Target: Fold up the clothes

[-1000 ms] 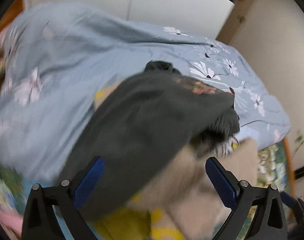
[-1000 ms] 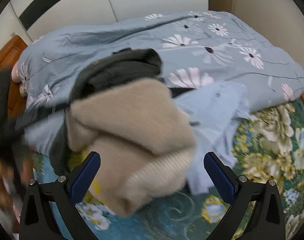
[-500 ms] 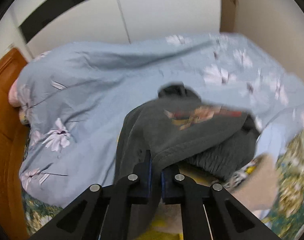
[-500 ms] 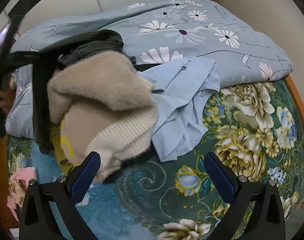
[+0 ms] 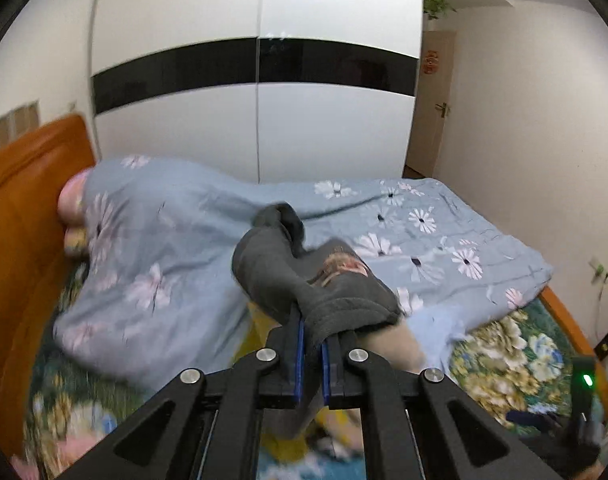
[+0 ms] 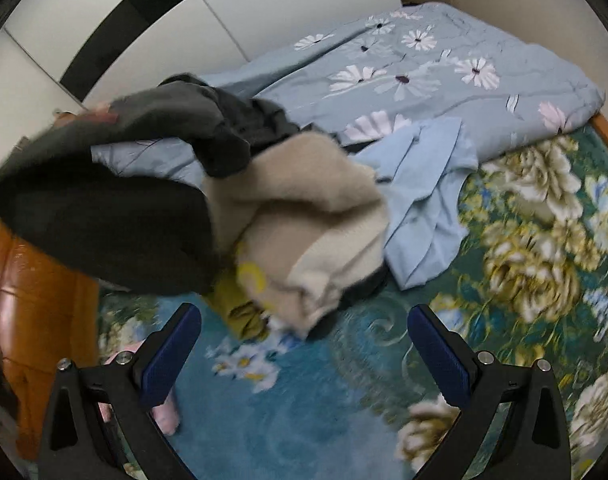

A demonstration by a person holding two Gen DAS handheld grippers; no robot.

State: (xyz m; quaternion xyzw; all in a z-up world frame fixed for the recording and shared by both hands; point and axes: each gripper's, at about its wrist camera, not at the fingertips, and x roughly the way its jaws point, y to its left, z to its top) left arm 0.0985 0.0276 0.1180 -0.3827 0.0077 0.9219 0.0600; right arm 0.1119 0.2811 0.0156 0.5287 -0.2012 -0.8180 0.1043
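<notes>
Item: dark grey garment (image 5: pixel 304 280), lifted off the bed (image 6: pixel 287 408), long axis running away from your left gripper (image 5: pixel 312 364), whose jaws are clamped on its hem. Your right gripper (image 6: pixel 304 344): jaws apart, empty, the garment's free bulk up-left of it.

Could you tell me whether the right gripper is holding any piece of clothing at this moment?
No, the right gripper stands wide open over the bedsheet, with the beige sweater lying beyond its fingertips, untouched.
</notes>
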